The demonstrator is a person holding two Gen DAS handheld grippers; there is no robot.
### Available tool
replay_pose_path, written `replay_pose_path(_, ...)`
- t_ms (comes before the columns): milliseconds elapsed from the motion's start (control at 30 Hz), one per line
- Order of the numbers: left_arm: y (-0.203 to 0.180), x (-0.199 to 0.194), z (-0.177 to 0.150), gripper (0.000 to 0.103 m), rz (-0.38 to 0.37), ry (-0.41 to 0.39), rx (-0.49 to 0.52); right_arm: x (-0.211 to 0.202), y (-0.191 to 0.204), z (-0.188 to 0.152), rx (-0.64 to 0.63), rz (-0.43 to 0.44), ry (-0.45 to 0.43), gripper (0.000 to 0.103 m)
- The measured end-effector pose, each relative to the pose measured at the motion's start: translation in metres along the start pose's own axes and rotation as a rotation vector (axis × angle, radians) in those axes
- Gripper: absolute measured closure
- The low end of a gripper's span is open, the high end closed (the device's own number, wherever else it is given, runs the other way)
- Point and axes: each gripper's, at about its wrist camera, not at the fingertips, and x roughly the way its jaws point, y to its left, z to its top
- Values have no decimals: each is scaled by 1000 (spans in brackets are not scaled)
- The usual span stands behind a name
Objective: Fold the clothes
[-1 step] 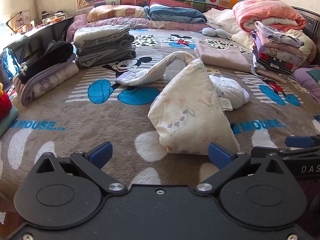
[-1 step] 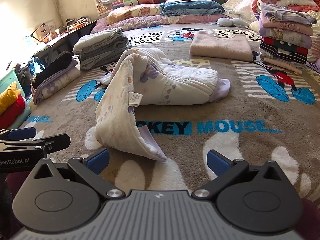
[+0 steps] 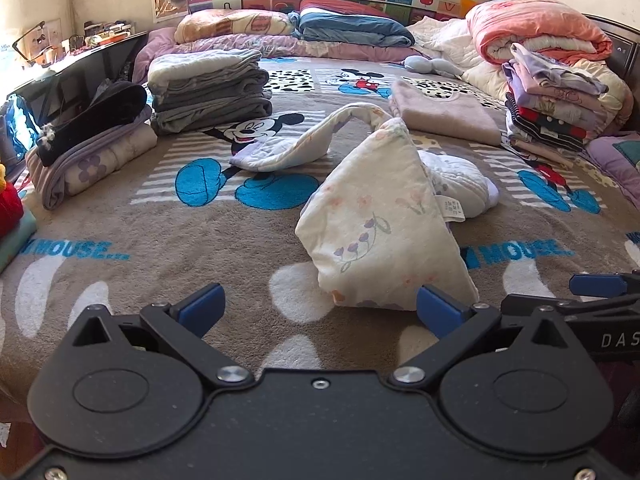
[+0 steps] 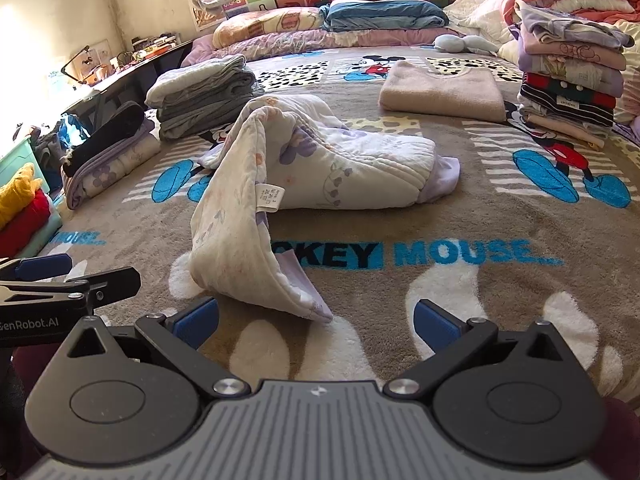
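My right gripper [image 4: 314,318] hangs spread wide over the bed [image 4: 500,292], gripping nothing. The floral quilted garment [image 4: 288,184] lies rumpled just ahead, its near edge tented up.

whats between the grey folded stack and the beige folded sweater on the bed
In the right wrist view, the raised hump of the floral quilted garment sits between the grey stack and beige sweater, nearer the camera.

Quilted matt cotton garment [image 3: 384,220] lies on a fuzzy plush blanket [image 3: 168,240].
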Motion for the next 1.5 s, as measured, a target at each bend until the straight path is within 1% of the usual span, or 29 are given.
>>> replay_pose_path(267,2,6,2,0,-6,4,-8,1,0,-1,10,7,5,0)
replay_pose_path(667,4,1,-1,0,-6,-10,-8,4,-1,-1,3,16,14,0)
replay_pose_path(1500,2,0,1,0,-7,-9,-7,4,0,-2,4,27,17,0)
